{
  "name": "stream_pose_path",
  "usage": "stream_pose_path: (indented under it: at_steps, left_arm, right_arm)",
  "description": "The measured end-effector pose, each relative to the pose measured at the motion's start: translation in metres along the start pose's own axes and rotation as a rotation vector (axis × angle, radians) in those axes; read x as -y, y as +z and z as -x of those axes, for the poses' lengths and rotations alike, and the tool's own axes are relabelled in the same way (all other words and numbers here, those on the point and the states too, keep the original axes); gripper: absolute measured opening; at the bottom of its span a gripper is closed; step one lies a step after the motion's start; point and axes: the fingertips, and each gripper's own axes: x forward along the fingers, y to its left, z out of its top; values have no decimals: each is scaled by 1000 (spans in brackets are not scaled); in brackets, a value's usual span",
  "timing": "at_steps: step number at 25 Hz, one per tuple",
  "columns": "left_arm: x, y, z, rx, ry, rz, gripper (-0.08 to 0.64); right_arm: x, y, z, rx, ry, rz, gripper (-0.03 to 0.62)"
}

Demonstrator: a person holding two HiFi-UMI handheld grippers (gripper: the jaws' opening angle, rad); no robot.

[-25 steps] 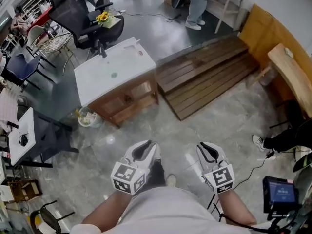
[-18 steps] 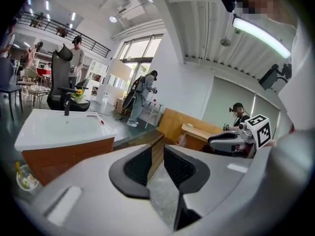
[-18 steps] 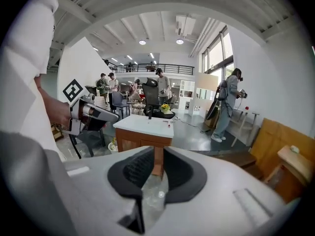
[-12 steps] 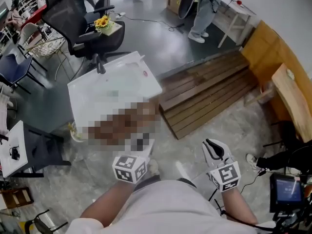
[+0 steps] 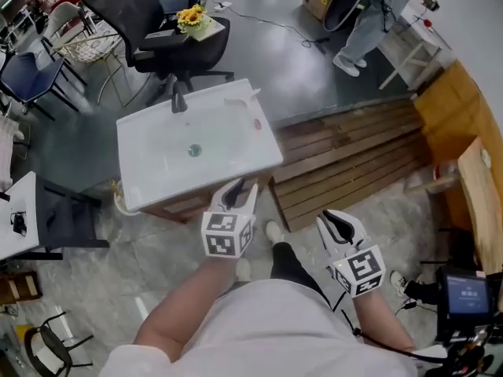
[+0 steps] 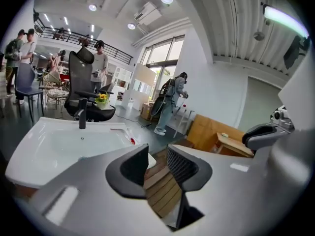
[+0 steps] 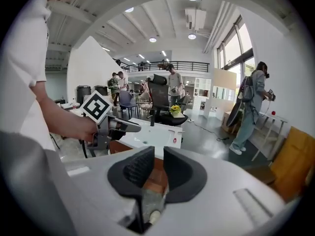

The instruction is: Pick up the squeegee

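Observation:
A slim white tool with a red spot, seemingly the squeegee (image 5: 250, 110), lies on the right rim of a white sink (image 5: 149, 187). It also shows in the left gripper view as the squeegee (image 6: 126, 133), beyond the jaws. My left gripper (image 5: 238, 188) hovers at the sink's near right corner, short of the tool. The jaws of the left gripper (image 6: 157, 157) are opening, with nothing between them. My right gripper (image 5: 334, 223) hangs lower right over the floor. In its own view the right gripper (image 7: 158, 162) is slightly open and holds nothing.
The sink sits on a wooden cabinet, with a black faucet (image 5: 179, 99) at its far rim. A black office chair (image 5: 149, 18) stands behind it, and wooden decking (image 5: 354, 151) lies to the right. A person (image 5: 369, 14) stands far right. A white table (image 5: 17, 218) is at left.
The view has closed in on the sink. My left gripper has swung forward to the sink's near right corner with its jaws wider. The right gripper has followed alongside.

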Motion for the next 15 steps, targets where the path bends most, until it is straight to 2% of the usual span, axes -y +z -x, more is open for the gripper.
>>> stream_pose_path:
  at_steps: [5, 11, 15]
  left_arm:
    - [-33, 20, -78, -33, 113, 9, 137]
    - [-67, 51, -185, -64, 272, 57, 143]
    - [-92, 48, -247, -103, 365, 53, 158]
  right_arm:
    - [49, 11, -56, 5, 85, 15, 43]
    - [144, 45, -114, 6, 165, 72, 43]
    - [195, 40, -138, -25, 194, 78, 43]
